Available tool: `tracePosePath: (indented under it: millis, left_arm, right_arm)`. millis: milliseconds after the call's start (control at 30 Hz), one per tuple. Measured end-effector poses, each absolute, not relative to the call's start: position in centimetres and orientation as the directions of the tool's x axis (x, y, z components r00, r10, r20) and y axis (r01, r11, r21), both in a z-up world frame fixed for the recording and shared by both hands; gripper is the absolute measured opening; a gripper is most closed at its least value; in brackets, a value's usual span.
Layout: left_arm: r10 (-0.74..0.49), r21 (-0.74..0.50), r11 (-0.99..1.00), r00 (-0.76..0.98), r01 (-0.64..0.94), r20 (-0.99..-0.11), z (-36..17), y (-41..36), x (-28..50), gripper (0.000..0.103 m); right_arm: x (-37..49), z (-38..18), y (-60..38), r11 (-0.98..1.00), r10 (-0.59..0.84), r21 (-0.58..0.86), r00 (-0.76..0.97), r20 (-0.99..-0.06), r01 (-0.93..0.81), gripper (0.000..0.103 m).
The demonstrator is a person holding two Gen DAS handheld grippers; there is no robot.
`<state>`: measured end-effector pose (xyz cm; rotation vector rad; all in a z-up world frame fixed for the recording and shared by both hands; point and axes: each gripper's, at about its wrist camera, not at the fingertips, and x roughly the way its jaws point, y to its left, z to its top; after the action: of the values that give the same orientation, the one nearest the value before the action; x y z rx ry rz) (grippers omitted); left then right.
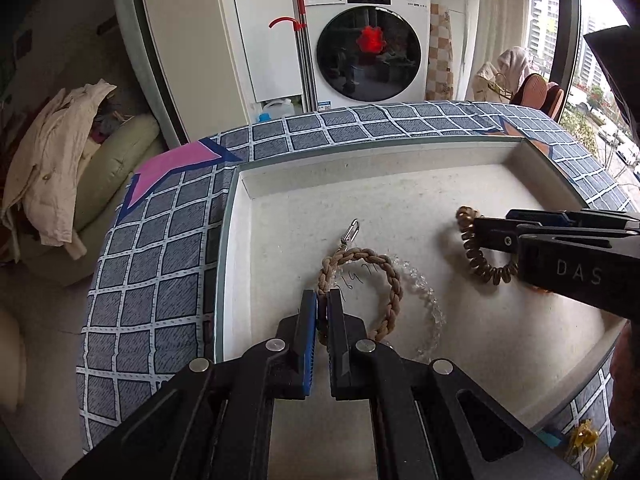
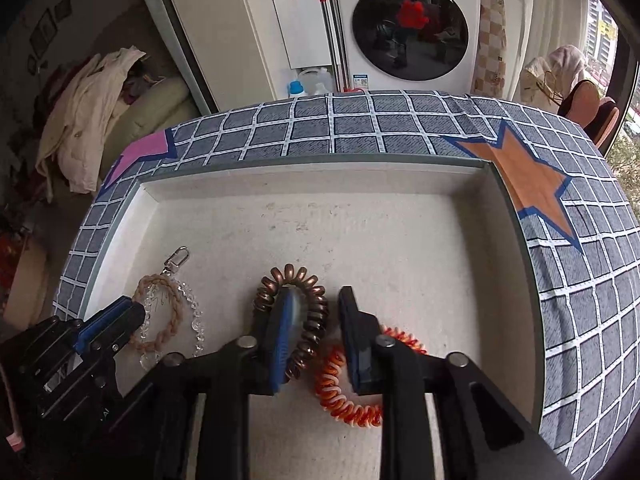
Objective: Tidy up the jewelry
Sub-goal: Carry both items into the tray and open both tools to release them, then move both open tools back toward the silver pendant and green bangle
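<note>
A white shallow tray (image 1: 400,184) (image 2: 360,216) lies on a checked blue cloth. In it lie a braided rope bracelet (image 1: 390,280) (image 2: 174,316) with a metal clasp (image 1: 350,230) (image 2: 176,260), a clear bead bracelet (image 1: 428,300) (image 2: 196,320), a brown spiral band (image 1: 476,258) (image 2: 312,312) and an orange spiral band (image 2: 340,392). My left gripper (image 1: 322,308) (image 2: 132,308) is shut on the rope bracelet's left side. My right gripper (image 2: 316,320) (image 1: 488,224) is open, its left finger inside the brown band's loop.
The cloth (image 1: 160,280) (image 2: 580,280) has a pink star (image 1: 176,168) at the left and an orange star (image 2: 528,184) at the right. A washing machine (image 1: 360,40) stands beyond the table. Clothes lie on a chair (image 1: 60,168) at the left.
</note>
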<state>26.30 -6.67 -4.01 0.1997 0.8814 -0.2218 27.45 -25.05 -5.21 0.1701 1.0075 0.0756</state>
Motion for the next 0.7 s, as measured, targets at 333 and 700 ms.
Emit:
tracePosePath:
  millis: [333, 700]
  left_arm:
    - [-0.123, 0.07, 0.961, 0.639, 0.268, -0.759, -2.8, -6.5, 25.6, 0.025]
    - [-0.144, 0.045, 0.962, 0.64, 0.269, -0.755, -2.0, -5.9, 25.0, 0.025]
  right_arm:
    - [25.6, -2.1, -26.4, 0.976, 0.142, 0.214, 0.614, -0.777, 0.046, 0.061]
    - [22.4, -0.1, -27.8, 0.96, 0.165, 0.273, 0.659, -0.734, 0.063, 0.064]
